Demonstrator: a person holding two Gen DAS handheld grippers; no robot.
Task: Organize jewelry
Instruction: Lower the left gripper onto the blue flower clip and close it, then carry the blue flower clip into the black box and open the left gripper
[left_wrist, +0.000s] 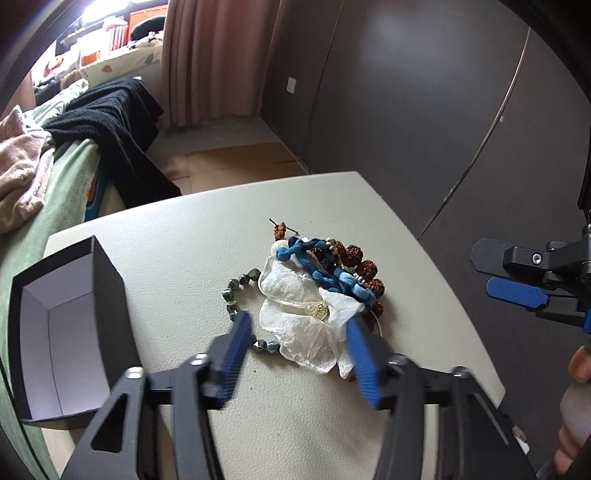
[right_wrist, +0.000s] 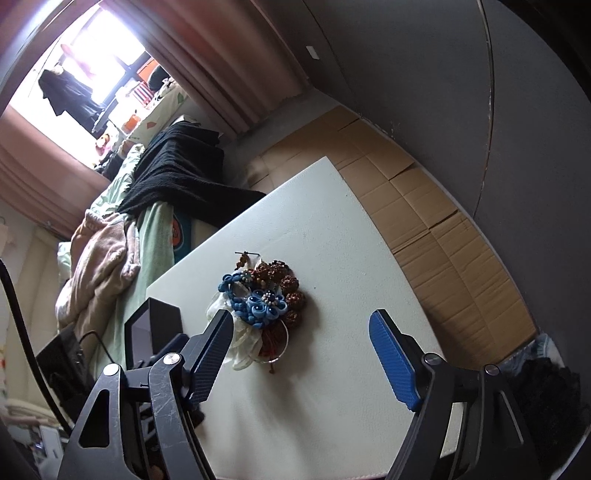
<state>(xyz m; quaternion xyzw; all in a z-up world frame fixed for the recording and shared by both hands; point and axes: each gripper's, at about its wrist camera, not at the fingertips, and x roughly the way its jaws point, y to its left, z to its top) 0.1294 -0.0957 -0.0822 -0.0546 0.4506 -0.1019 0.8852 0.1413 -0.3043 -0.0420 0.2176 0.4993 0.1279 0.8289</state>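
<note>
Honestly, the left gripper (left_wrist: 299, 328), half-wide around the white pouch (left_wrist: 295, 332), may snag the grey beads (left_wrist: 232, 295) at 9 o'clock; right gripper (right_wrist: 301, 332) wide, empty.

Jewelry heap on a white table, seen between two spread blue-padded fingers

The right gripper (right_wrist: 301, 350) hangs over the white table (right_wrist: 332, 229), its jaws wide apart with only bare tabletop between the pads. Just ahead of the left finger (right_wrist: 212, 354) lies the jewelry pile (right_wrist: 258, 306): a blue fabric flower piece (right_wrist: 260, 304) on top, brown knobbly beads (right_wrist: 288, 284) along its far right side, crumpled clear plastic (right_wrist: 240, 343) reaching toward the left pad, and a thin metal ring with reddish threads (right_wrist: 275, 345) at the near edge. Left of that finger stands an open black box (right_wrist: 151, 328) at the table's edge. Beyond the table are a bed with a black garment (right_wrist: 177, 181) and pink blanket (right_wrist: 99, 254), and cardboard sheets (right_wrist: 436, 221) on the floor to the right.
</note>
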